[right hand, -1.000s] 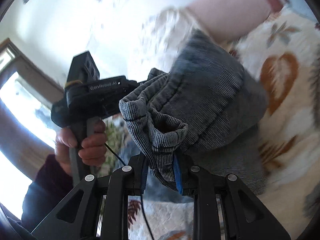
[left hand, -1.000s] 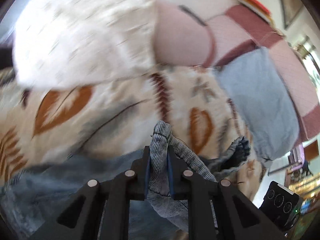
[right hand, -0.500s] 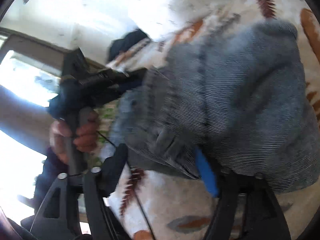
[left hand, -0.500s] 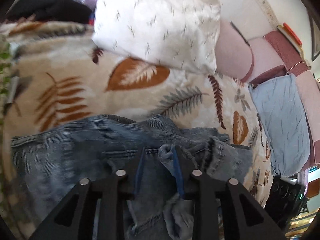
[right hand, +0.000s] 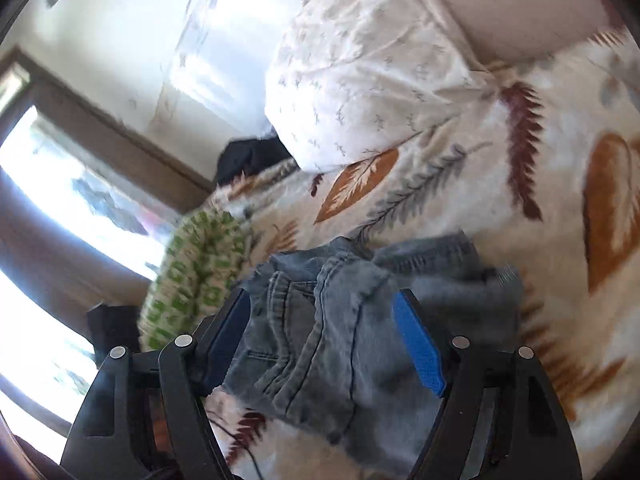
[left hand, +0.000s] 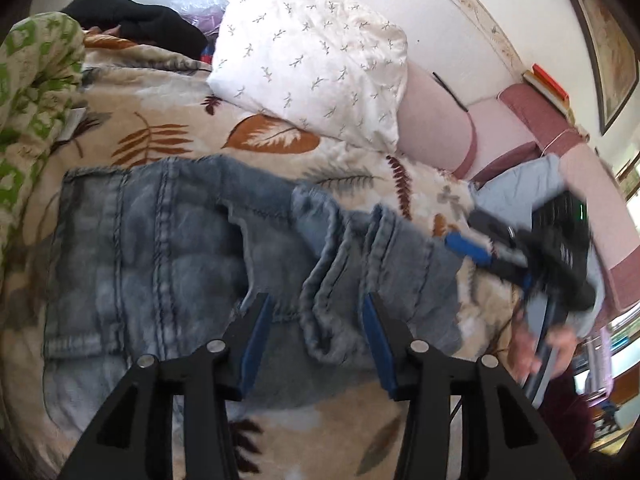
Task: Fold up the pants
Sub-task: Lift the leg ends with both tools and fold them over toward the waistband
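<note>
- Letting go, our left gripper (left hand: 316,312) is opening over a denim fold, pads clear.
- Right gripper (right hand: 320,332) spread, holding nothing.
- Jeans (left hand: 160,248) lie on the blanket (left hand: 280,440), long axis running leftward, nearer our left.

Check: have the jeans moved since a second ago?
Yes. The jeans dropped from mid-air onto the leaf-print blanket, below the white pillow. Left claw is opening, pads clear of them.

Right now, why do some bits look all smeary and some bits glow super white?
Left wrist view: the right tool and the hand holding it are smeared by motion, while the jeans look fairly sharp. Right wrist view: the window glares pure white, the pillow looks soft and blurry, and the round lens bends everything at the edges.
</note>
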`<state>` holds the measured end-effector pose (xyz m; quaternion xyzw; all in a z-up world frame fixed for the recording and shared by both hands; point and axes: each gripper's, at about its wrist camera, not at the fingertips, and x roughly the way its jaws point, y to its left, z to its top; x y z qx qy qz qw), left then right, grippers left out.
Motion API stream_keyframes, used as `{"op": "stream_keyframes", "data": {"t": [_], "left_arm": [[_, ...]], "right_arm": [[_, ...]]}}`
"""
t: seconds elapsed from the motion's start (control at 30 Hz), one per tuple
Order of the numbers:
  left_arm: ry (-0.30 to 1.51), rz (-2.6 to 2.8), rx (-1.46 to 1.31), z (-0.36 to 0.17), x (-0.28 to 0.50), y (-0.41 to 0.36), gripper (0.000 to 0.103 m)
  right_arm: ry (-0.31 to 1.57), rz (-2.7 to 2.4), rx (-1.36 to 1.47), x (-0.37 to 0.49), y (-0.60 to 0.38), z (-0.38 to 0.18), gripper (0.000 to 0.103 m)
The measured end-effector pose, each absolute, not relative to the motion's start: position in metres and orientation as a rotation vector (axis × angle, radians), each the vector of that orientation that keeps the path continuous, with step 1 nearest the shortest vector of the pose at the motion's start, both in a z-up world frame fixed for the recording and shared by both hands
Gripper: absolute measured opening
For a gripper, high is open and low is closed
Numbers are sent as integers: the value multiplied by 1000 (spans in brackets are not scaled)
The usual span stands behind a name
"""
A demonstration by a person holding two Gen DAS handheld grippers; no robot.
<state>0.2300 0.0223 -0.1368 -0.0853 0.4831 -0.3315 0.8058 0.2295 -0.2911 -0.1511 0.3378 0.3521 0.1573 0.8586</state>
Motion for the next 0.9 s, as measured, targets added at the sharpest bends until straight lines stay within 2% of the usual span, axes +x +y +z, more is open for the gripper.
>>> {"op": "stream_keyframes", "data": {"t": [0.2, 0.23, 0.3, 0.33, 0.43, 0.53, 0.77, 0.9], "left_arm": [[1009, -737, -155, -145, 228, 22, 50], [1019, -747, -163, -148, 229, 23, 50], [1045, -765, -167, -153, 231, 25, 50], [1046, -762, -166, -154, 231, 27, 50], [1053, -775, -157, -157, 227, 26, 50], [1034, -827, -109, -153, 215, 18, 50], [1027, -832, -131, -147, 215, 31, 50], [1033, -829, -140, -146, 217, 40, 50]], "right_arm": [[923, 324, 480, 279, -247, -166, 75], [953, 317, 432, 284, -241, -170, 72], [1009, 283, 320, 291, -229, -180, 52], [1032, 274, 285, 291, -226, -184, 30], [1099, 209, 188, 291, -216, -197, 20], [1051, 165, 237, 286, -218, -188, 12], [925, 266, 383, 279, -206, -143, 11], [886, 370, 507, 291, -193, -137, 11]]}}
